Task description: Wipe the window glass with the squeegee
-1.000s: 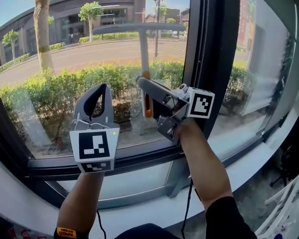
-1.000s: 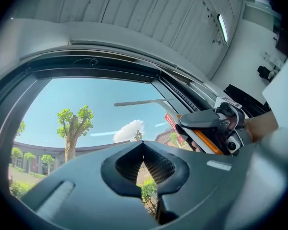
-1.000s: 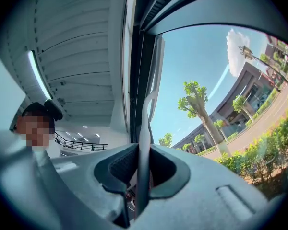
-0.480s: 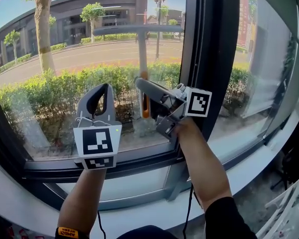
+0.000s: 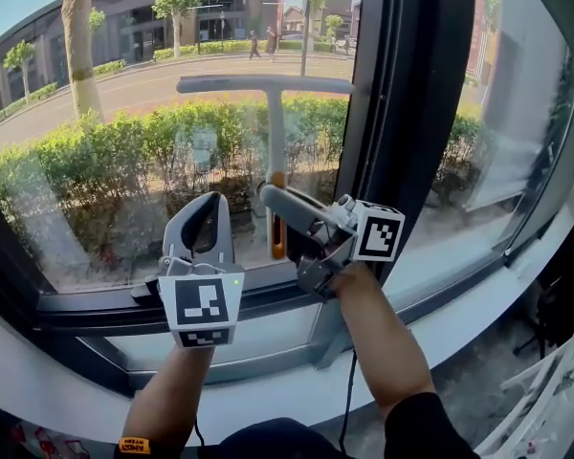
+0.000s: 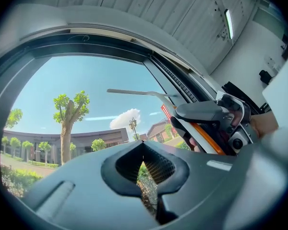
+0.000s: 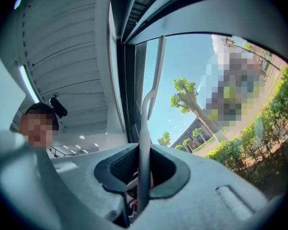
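Grey squeegee (image 5: 275,132) stands upright at the window glass (image 5: 96,180), its blade level across the top and its handle clamped between the 2 jaws of my right claw (image 5: 273,199). My left claw (image 5: 206,207) hovers just beside it on the left, jaws closed together on nothing, above the dark window frame (image 5: 105,306).

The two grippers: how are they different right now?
The right gripper is shut on the squeegee and holds it by its handle. The left gripper is shut with nothing between its jaws. The left gripper points straight up, while the right gripper lies tilted and points to the left. Both are grey, both carry a marker cube, and both are held in front of the window glass.
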Demonstrator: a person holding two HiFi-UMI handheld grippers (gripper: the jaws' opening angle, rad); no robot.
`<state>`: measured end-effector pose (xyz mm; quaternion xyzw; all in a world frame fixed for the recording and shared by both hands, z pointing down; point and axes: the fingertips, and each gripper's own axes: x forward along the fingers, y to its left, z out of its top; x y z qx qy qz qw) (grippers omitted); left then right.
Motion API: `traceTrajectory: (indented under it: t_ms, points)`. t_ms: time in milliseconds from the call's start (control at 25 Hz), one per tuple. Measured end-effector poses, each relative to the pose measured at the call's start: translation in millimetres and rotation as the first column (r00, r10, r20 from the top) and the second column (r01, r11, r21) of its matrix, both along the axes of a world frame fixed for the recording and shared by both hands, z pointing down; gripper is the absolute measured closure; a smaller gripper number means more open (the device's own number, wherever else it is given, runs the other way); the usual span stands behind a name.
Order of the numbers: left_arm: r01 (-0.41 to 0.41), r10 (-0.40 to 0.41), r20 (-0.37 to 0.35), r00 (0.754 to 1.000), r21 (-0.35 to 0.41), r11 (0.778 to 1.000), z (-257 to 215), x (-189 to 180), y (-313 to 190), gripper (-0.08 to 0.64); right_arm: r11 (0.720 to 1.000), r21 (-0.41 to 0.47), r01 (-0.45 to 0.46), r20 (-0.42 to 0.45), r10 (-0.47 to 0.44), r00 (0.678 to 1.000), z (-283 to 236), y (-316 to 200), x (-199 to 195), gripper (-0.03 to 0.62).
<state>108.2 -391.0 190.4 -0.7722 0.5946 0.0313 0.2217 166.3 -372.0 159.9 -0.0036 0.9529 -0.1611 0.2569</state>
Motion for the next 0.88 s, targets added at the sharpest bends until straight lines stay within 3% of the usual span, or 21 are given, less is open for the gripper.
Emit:
traceTrajectory:
  t_ms: [240,440,680,880]
  points:
    - [-0.029,0.029,-0.001,1.000,-0.058,0.998,41.4,8.3,3.3,0.555,0.994,-0.098,-0.044,-0.003,0.044,0.999,69.1,-5.8,13.4,0.543]
    - [-0.028,0.028,0.000,1.000,-0.076,0.997,51.0,9.0,4.8,0.555,0.991,-0.125,-0.052,-0.012,0.051,0.999,91.1,-6.4,14.9,0.543]
    - [0.000,-0.001,-0.009,1.000,-0.078,0.997,50.0,-0.9,1.9,0.555,0.997,-0.065,-0.050,-0.031,0.049,0.998,82.1,-2.9,9.8,0.546]
    - [0.045,-0.046,-0.009,0.999,-0.074,0.996,53.5,-34.0,22.1,0.555,0.998,0.021,-0.058,-0.024,0.059,0.998,76.0,21.1,-14.0,0.546]
